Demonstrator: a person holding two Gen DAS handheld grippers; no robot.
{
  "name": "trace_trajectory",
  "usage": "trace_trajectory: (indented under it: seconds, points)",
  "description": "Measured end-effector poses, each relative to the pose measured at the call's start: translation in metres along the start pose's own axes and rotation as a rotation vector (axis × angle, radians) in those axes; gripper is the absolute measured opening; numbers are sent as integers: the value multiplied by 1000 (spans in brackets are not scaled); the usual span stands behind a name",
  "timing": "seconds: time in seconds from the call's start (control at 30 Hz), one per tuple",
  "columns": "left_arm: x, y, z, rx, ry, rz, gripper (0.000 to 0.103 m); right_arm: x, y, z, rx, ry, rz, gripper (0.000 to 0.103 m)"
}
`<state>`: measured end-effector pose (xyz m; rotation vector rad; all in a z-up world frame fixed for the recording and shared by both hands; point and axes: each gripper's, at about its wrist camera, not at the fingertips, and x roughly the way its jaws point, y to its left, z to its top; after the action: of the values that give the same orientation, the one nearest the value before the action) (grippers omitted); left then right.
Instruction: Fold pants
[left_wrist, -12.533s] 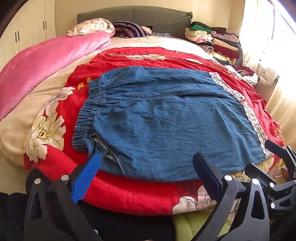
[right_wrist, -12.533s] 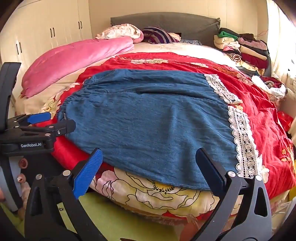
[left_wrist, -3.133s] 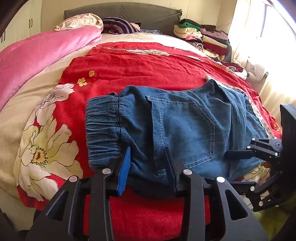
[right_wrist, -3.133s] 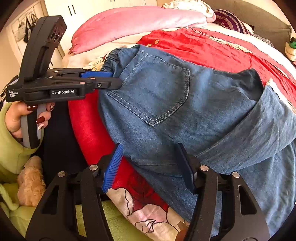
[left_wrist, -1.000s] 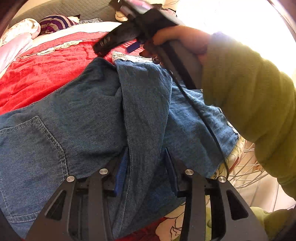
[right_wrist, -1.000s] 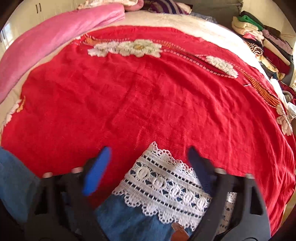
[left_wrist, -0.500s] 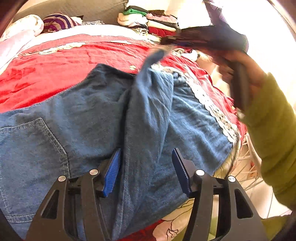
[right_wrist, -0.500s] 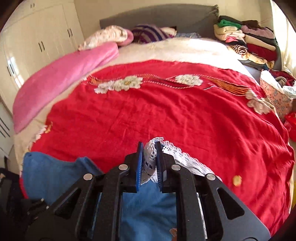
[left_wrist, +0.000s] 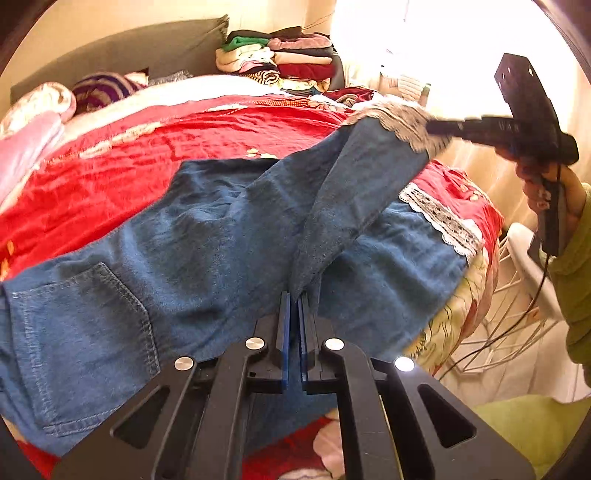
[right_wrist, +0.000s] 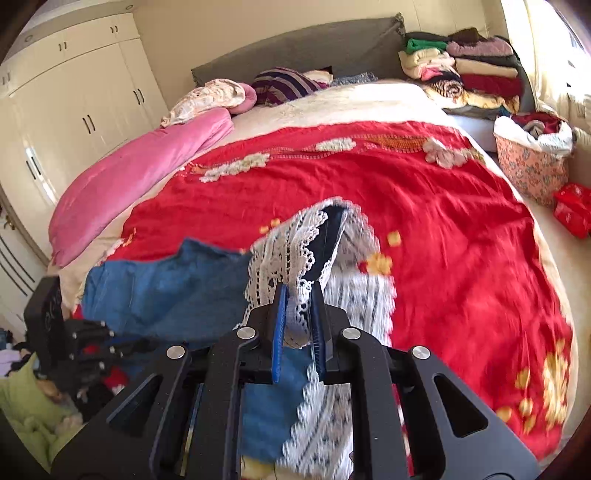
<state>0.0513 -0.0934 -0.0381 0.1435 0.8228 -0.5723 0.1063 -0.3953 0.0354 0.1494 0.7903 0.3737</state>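
On a red bedspread (right_wrist: 443, 221) lie blue denim pants (left_wrist: 184, 240). The left gripper (left_wrist: 293, 299) has just clamped a fold of denim. The right gripper (right_wrist: 298, 291) pinches the raised leg's lace hem (right_wrist: 291, 240).

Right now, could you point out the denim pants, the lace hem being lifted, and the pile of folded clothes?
Denim pants (left_wrist: 184, 258): left wrist view, seat panel above the back pocket.
Lace hem (right_wrist: 295, 240): right wrist view, white trim above the gripper.
Pile of folded clothes (right_wrist: 476, 74): right wrist view, middle of the stack.
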Motion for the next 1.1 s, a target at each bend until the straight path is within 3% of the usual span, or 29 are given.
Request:
trace_trajectory:
  seconds: [0.3, 0.57, 0.67, 0.73, 0.8, 0.87, 0.9, 0.93, 1.1]
  points:
    - [-7, -13, -12, 25, 44, -18, 3, -2, -25, -59, 83, 81, 0, 8]
    - [1, -20, -19, 65, 82, 9, 3, -2, -34, -86, 111, 101, 39, 13]
    - [4, -19, -18, 56, 79, 21, 4, 2, -32, -90, 98, 113, 41, 20]
    - [8, -17, -17, 44, 84, 27, 4, 4, -29, -91, 92, 123, 52, 35]
    - [12, -16, -16, 42, 88, 30, 4, 6, -27, -92, 68, 135, 54, 39]
    - [16, -15, -15, 42, 97, 33, 4, 14, -27, -95, 52, 168, 42, 37]
    - [16, -15, -15, 36, 95, 30, 3, 16, -27, -96, 44, 178, 36, 29]
    - [15, -14, -14, 36, 93, 29, 2, 17, -26, -96, 24, 180, 20, 13]
    - [-4, -21, -15, 76, 59, 8, 2, -7, -31, -88, 21, 134, 70, 7]
